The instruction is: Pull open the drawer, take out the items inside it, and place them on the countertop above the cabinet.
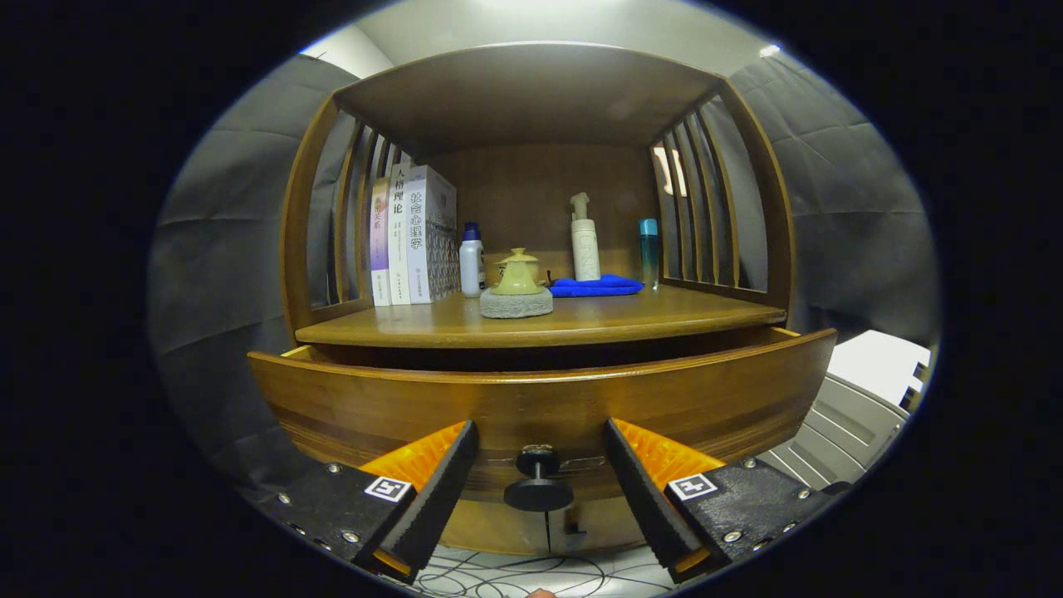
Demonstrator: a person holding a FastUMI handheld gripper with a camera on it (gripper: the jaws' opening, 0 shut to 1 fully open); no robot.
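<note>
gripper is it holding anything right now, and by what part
Nothing is held. The gripper is open, its fingers either side of the round dark drawer knob on the wooden drawer front without touching it.

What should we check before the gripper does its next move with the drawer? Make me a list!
1. Gripper fingers open: ok.
2. Knob sits between the fingers: ok.
3. Fingers touching the knob: not ok, there are gaps on both sides.
4. Drawer pulled out a bit from under the countertop: ok.
5. Things inside the drawer: cannot tell, its front hides them.
6. Free spot on the countertop front: ok.
</note>
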